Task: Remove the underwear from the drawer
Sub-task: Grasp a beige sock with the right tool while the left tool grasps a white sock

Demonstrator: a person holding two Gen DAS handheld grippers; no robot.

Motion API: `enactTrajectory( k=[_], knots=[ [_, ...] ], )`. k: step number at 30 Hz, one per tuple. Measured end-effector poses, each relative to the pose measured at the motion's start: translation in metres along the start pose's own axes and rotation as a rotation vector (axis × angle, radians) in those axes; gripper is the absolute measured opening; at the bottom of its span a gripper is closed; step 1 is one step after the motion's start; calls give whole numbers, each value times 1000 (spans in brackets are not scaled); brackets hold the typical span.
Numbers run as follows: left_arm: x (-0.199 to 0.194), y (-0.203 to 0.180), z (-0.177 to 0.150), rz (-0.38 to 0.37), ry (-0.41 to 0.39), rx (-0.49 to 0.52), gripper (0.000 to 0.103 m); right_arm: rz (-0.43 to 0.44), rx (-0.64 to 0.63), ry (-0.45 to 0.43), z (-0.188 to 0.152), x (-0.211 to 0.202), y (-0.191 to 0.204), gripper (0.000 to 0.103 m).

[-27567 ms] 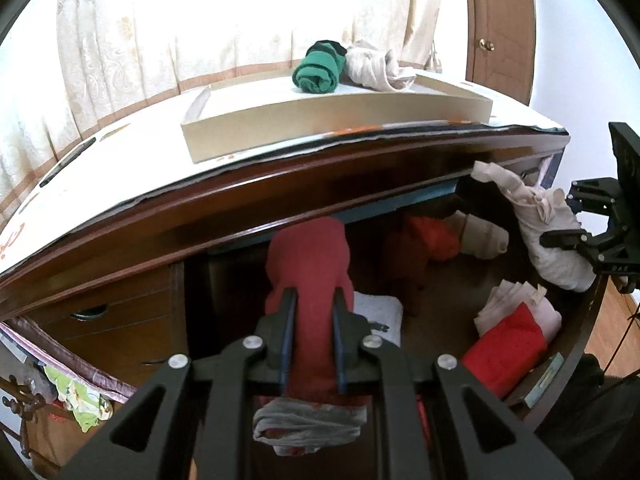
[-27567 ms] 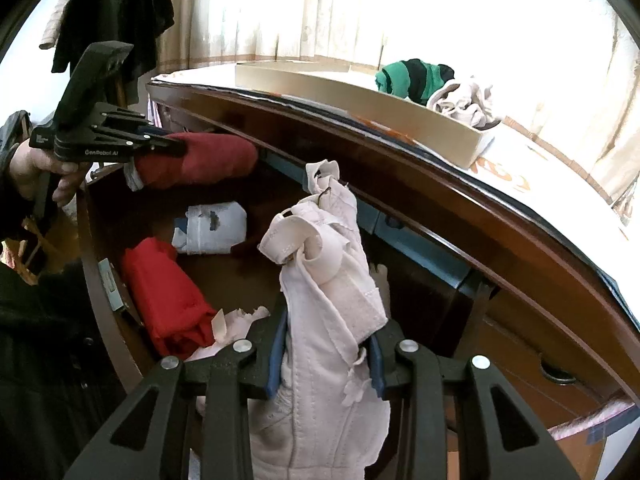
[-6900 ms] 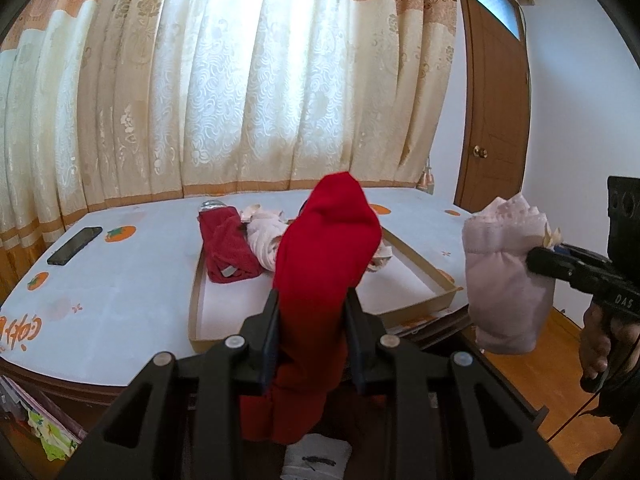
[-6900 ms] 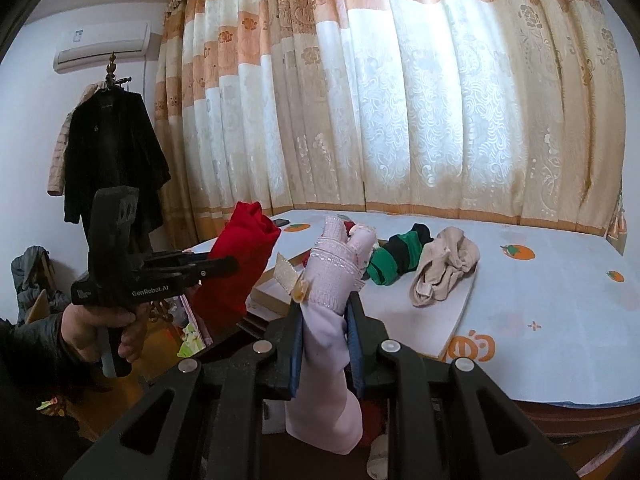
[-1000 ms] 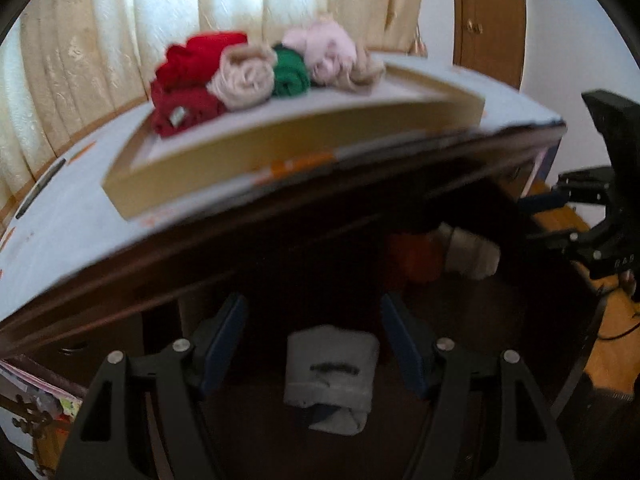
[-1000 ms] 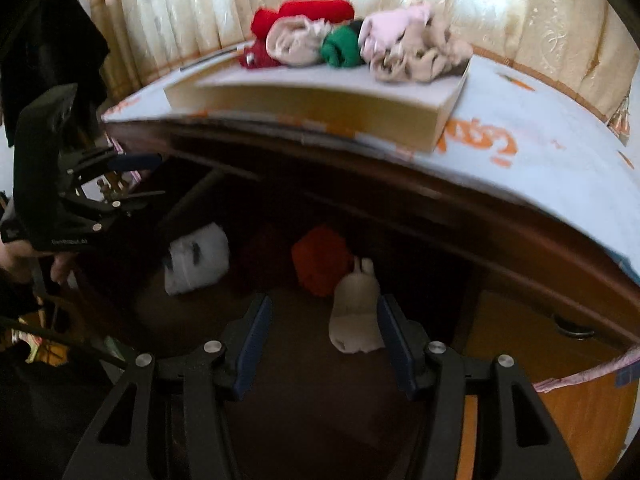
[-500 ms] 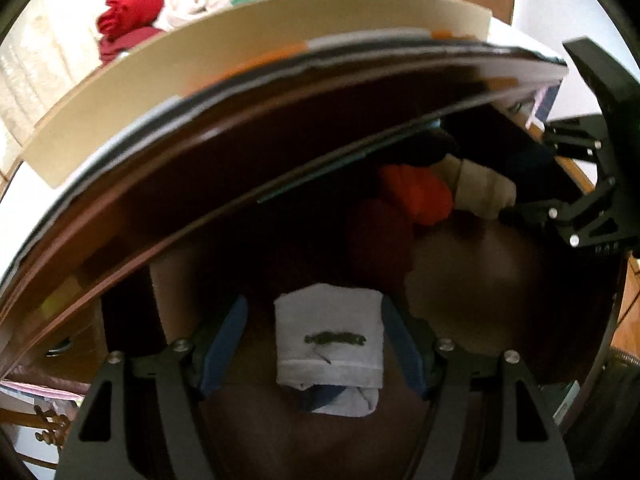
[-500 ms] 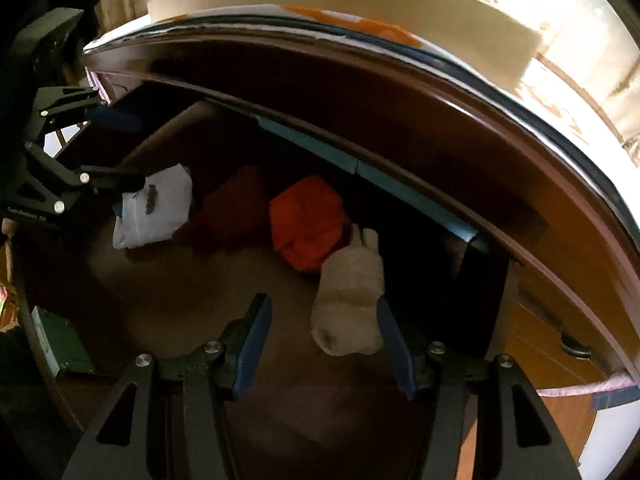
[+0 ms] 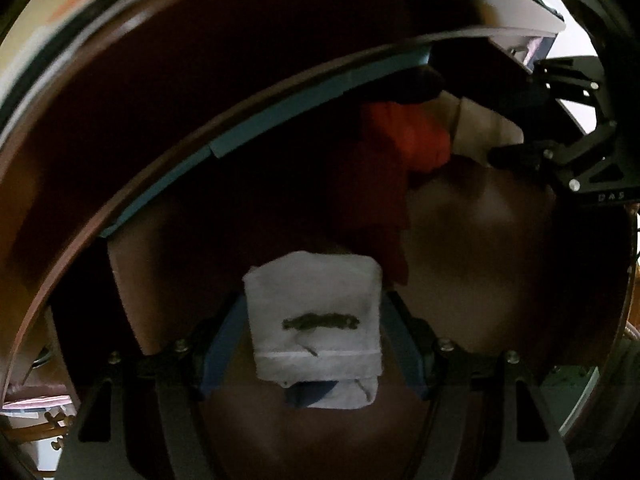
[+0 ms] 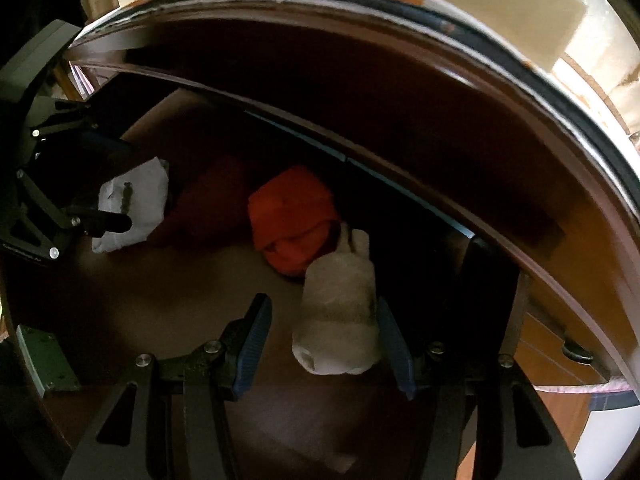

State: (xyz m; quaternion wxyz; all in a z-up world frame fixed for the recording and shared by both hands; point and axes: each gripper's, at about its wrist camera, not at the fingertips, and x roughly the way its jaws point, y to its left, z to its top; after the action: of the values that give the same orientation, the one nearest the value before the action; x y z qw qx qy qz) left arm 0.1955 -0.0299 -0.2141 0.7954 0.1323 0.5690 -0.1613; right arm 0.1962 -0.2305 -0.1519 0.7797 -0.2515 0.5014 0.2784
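Left gripper (image 9: 312,344): I have its jaws spread wide inside the drawer (image 9: 480,240), one blue pad on each side of the white bundle (image 9: 314,320). The pads sit just beside the cloth; I cannot tell whether either one touches it. In the right wrist view the same gripper (image 10: 108,184) shows at the left side of the drawer, jaws parted around that bundle (image 10: 132,204).

Right gripper (image 10: 326,340): my jaws are also parted wide, with the beige bundle (image 10: 340,304) lying between the pads. It sits closer to the right pad, with a clear gap to the left pad. From the left wrist view this gripper (image 9: 516,120) reaches in at the right side of the drawer.

White bundle: folded, with a dark mark across its top, resting on the drawer floor near the left side.

Beige bundle: rolled, lying on the drawer floor toward the right side, its far end touching the orange-red bundle (image 10: 292,220).

Orange-red bundle: rolled, at the back of the drawer under the desk edge (image 10: 400,92), between the other two.

Dark red cloth (image 10: 208,196): lies in shadow between the white bundle and the orange-red one; its shape is hard for me to make out.

Drawer: pulled out below the desk edge, wooden floor bare in front of the bundles.
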Motion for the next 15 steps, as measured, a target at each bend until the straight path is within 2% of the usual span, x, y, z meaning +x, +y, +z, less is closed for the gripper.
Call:
enactTrajectory(
  k=[3,15],
  knots=[
    [6,-1,3,-29,29,2,70,9,-14,10,1,2,3,57],
    [23,-3,17,-20,102,15,70,-16,-85,49,7,12,6,57]
  ],
)
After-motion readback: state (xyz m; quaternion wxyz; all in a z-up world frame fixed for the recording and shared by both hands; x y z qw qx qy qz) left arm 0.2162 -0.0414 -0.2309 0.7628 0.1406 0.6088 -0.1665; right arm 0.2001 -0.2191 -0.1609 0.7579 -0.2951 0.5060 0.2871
